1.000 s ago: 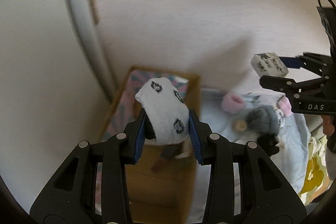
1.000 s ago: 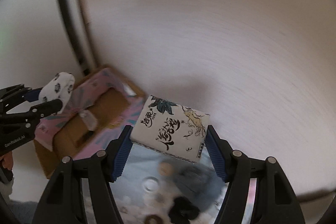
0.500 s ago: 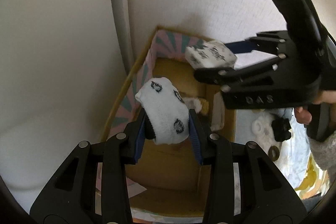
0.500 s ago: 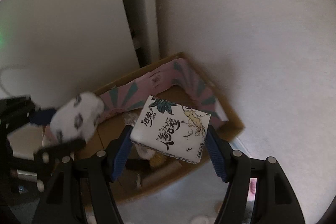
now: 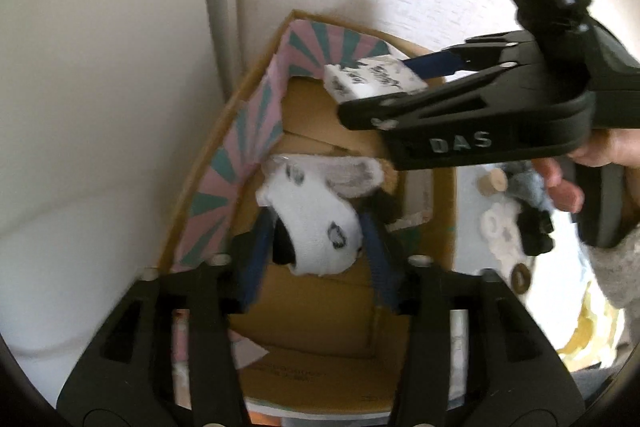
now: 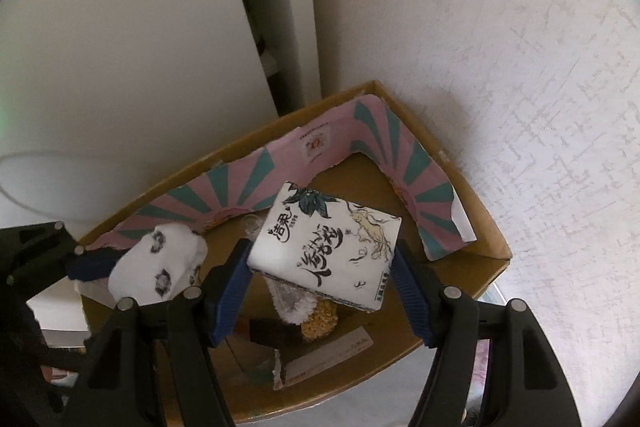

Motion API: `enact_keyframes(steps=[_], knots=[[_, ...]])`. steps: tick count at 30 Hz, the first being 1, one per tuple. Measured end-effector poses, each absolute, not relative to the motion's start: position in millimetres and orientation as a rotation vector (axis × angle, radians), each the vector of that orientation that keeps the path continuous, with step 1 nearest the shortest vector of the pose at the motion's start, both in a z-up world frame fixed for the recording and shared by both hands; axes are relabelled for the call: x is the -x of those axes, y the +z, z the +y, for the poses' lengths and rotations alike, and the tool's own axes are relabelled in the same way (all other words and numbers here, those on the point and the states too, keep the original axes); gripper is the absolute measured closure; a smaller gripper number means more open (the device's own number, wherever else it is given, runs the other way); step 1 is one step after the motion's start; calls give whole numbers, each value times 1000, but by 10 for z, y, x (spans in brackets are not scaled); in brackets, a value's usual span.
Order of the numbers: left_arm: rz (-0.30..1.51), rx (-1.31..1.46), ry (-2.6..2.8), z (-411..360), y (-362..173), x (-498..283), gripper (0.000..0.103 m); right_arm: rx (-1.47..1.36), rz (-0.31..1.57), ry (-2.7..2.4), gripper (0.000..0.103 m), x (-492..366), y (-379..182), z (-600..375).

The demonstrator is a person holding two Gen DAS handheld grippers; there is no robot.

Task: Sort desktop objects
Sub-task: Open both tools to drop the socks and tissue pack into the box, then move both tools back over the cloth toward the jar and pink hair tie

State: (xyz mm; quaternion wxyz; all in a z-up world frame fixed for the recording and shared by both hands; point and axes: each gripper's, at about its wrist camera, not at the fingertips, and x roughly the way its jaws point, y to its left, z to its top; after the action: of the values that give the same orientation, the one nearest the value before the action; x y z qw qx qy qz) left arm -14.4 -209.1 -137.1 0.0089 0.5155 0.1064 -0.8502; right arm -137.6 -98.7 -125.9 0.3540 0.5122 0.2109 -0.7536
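Drop-off step — we hold both loads over the cardboard box point(image 6: 476, 195): left gripper point(image 5: 316, 247) parted around the sock point(image 5: 316, 223), right gripper point(image 6: 324, 267) clamping the tissue pack point(image 6: 324, 247) — release next.

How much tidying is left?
A few things already lie in the box. The left gripper has opened over it, letting the sock go. The right gripper holds the tissue pack above it. Small toys wait outside.
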Motion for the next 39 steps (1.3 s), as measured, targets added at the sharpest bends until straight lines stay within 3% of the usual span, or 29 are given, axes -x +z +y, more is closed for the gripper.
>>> enact_keyframes(steps=[1, 7, 23, 29, 39], knots=[[327, -1606, -2645, -2083, -1375, 142, 0, -1337, 540, -1952, 34, 1387, -1280, -982], [270, -1584, -2639, -2043, -1377, 168, 0, -1380, 399, -1982, 0, 1468, -1294, -851], [271, -1574, -2615, -2028, -1263, 32, 0, -1398, 365, -2002, 0, 1350, -1154, -810], [212, -1525, -2614, -2014, -1139, -12, 0, -1364, 483, -2045, 0, 1246, -1076, -782], [108, -1517, -2687, -1767, -913, 63, 0, -1333, 431, -2209, 0, 1171, -734, -308]])
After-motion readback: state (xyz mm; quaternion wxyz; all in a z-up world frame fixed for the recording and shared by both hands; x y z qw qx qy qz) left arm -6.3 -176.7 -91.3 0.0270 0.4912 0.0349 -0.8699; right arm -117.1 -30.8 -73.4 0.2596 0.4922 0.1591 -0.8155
